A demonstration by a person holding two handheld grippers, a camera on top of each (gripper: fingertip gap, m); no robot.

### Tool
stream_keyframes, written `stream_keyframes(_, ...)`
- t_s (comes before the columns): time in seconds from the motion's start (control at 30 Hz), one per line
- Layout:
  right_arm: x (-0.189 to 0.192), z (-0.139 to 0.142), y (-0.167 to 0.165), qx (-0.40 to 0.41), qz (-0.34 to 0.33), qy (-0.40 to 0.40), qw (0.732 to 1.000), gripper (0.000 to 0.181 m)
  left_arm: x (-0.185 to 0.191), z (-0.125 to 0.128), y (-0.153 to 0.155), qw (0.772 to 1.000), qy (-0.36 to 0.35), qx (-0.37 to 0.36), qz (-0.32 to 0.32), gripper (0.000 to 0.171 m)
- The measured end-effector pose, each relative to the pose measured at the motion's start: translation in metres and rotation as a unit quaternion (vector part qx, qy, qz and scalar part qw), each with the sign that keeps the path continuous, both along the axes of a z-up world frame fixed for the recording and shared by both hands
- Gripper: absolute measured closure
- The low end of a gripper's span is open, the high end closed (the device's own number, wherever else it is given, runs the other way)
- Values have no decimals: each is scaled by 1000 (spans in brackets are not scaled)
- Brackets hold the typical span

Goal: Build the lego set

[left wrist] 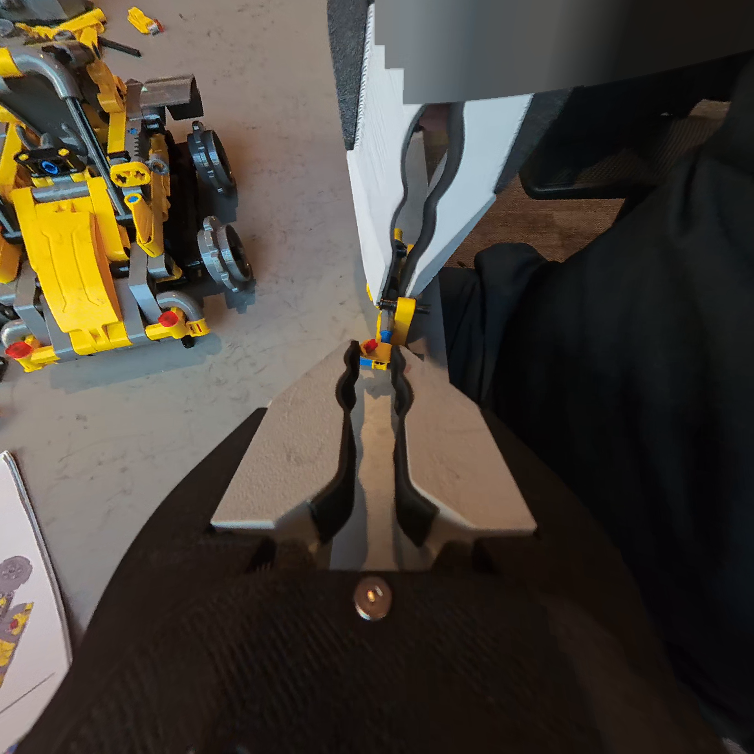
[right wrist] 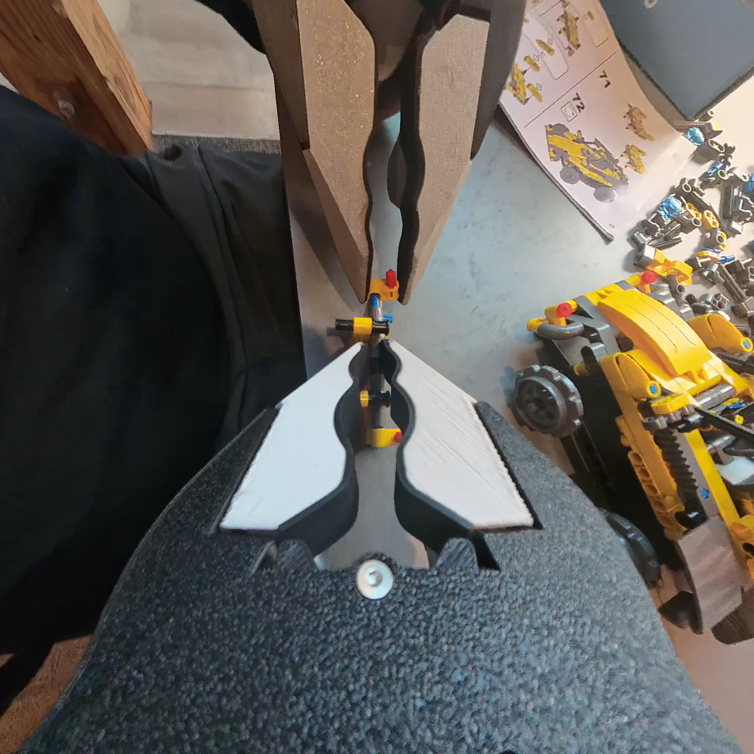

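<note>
A small brick assembly [right wrist: 363, 324], a thin grey rod with yellow connectors, black pins and red and blue pins, hangs between both grippers above the grey table's [left wrist: 285, 204] edge. My left gripper [left wrist: 375, 355], with grey fingers, is shut on the yellow end connector with the red pin [left wrist: 370, 347]. My right gripper [right wrist: 373, 346], with white fingers, is shut on the rod; more yellow connectors sit between its pads. In the left wrist view the right gripper [left wrist: 393, 296] comes in from the top, a yellow connector [left wrist: 402, 318] below its tips. In the right wrist view the left gripper [right wrist: 382, 300] comes from the top.
A yellow and grey toy vehicle model [left wrist: 81, 228] stands on the table, also in the right wrist view [right wrist: 653, 408]. An open instruction booklet [right wrist: 571, 122], a pile of loose small parts [right wrist: 701, 228] and a dark box [right wrist: 693, 49] lie beyond. A person's dark clothing [right wrist: 102, 326] borders the table edge.
</note>
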State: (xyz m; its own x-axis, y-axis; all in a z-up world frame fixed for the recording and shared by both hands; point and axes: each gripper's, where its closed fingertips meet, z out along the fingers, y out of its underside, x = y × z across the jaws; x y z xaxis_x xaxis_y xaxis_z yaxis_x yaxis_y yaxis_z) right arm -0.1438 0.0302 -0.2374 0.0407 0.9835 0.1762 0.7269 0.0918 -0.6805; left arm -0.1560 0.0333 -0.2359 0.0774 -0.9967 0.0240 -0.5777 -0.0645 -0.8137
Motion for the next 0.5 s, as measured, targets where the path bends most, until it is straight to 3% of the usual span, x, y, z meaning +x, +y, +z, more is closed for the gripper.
stream_keyframes(0.27, -1, -1, 2, 0, 5, -38, 999, 175, -4, -2, 2, 994, 66, -76, 43, 159)
stream_keyframes(0.5, -2, -1, 2, 7, 13, -58, 998, 175, -6, -3, 2, 990, 129, -53, 18, 159)
